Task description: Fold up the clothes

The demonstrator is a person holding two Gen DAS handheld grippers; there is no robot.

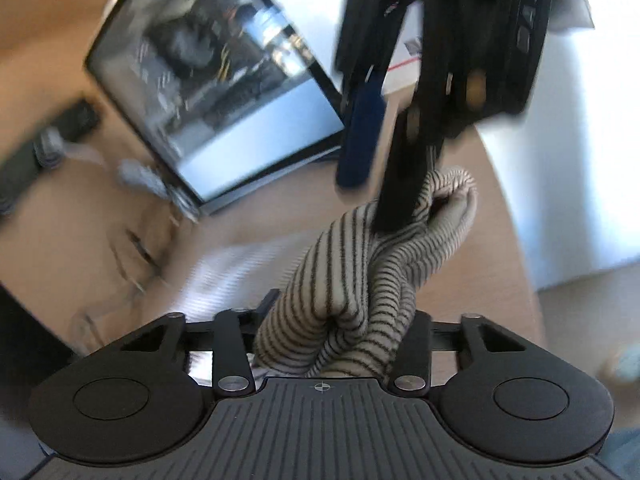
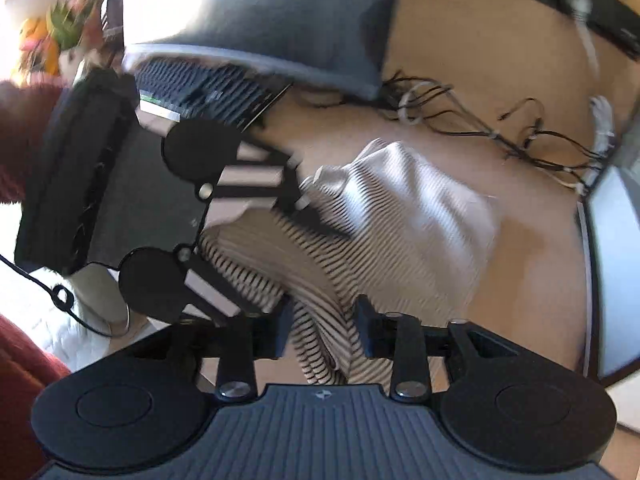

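A cream garment with thin dark stripes (image 1: 360, 272) is bunched between both grippers above a wooden table (image 1: 260, 208). My left gripper (image 1: 340, 320) is shut on one bunched end of it. My right gripper (image 2: 322, 320) is shut on another part of the striped garment (image 2: 400, 216), which hangs in folds toward the table. The right gripper also shows in the left wrist view (image 1: 400, 196), coming down from above and pinching the cloth's far end. The left gripper shows in the right wrist view (image 2: 296, 188), at the left, gripping the cloth.
A dark monitor (image 1: 224, 92) stands on the table beyond the cloth. A tangle of black and white cables (image 2: 520, 132) lies at the table's far side. A grey cushion (image 2: 260, 20) and a black device (image 2: 76, 184) lie at the left. White furniture (image 1: 580, 160) stands beside the table.
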